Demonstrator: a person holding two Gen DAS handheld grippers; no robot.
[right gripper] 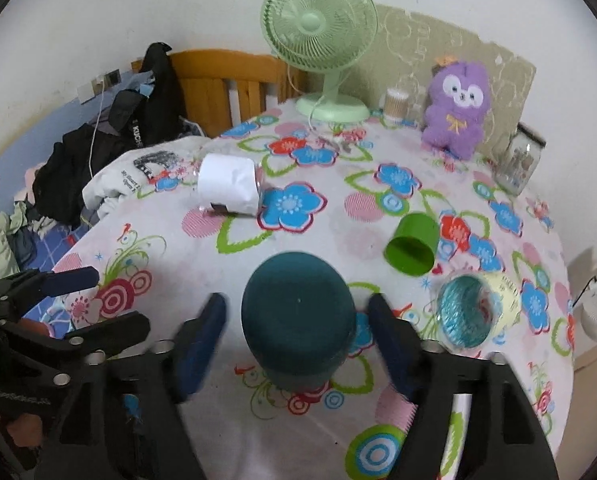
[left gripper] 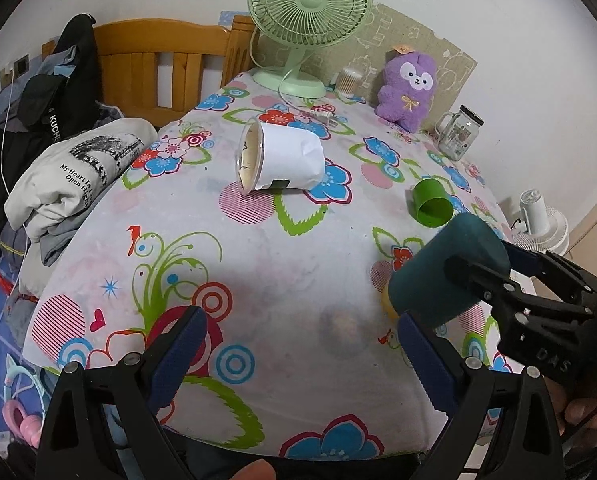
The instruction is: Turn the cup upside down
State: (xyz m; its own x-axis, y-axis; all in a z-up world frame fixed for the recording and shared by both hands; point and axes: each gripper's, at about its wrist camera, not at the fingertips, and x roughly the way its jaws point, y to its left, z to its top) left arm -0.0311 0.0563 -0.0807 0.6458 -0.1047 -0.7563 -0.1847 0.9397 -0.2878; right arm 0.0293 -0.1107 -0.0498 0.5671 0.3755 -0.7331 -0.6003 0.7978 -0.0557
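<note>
The right gripper (right gripper: 296, 300) has its jaws apart, one on either side of the teal cup (right gripper: 298, 332), with a thin gap showing at each pad. The cup sits between them, close in front of the palm. Its closed base faces up toward the wrist camera and its mouth is hidden underneath. The long axis runs roughly upright, leaning slightly away from the claw, so the flip looks nearly done. To finish well, I'd check the rim sits flat on the flowered tablecloth (right gripper: 338, 240), then draw straight back without brushing the wall. I cannot tell whether the rim is fully seated. The left gripper (left gripper: 300, 316), off to the left, is spread wide and holds nothing. A green cup (right gripper: 412, 244) lies on its side ahead and right.
</note>
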